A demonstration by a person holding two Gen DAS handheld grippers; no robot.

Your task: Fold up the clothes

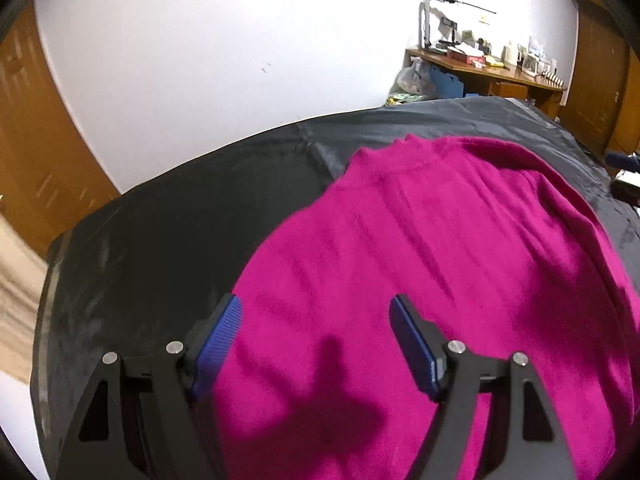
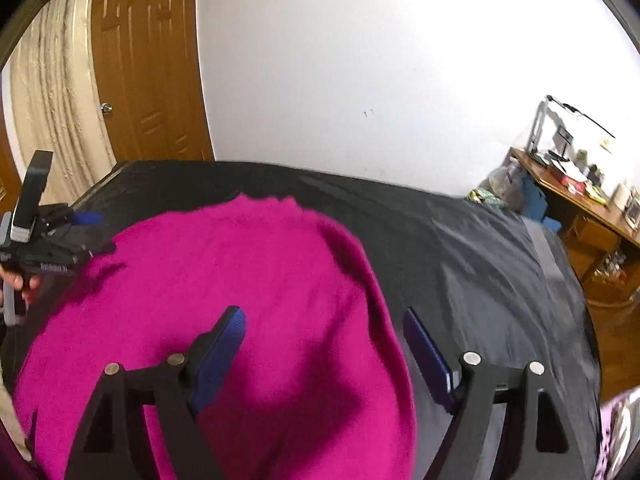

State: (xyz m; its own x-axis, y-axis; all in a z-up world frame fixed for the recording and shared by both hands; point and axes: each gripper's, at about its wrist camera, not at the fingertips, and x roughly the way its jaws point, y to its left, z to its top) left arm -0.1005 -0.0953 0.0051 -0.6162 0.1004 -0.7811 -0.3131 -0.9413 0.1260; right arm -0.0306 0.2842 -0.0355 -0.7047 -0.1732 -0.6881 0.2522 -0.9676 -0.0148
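Observation:
A magenta knit sweater (image 1: 440,248) lies spread on a dark grey bed cover (image 1: 168,232), its collar toward the far wall. My left gripper (image 1: 316,312) hovers open above the sweater's near left part, blue pads wide apart with nothing between them. In the right wrist view the same sweater (image 2: 224,280) fills the left half, its right edge folded over. My right gripper (image 2: 324,324) stands open above that right edge, holding nothing. The left gripper (image 2: 52,236) also shows at the far left there, held by a hand.
A wooden desk (image 1: 492,76) crowded with small items stands at the far right by the wall. A wooden door (image 2: 148,64) and a cream curtain (image 2: 52,104) are at the left. Bare bed cover (image 2: 500,272) stretches to the right of the sweater.

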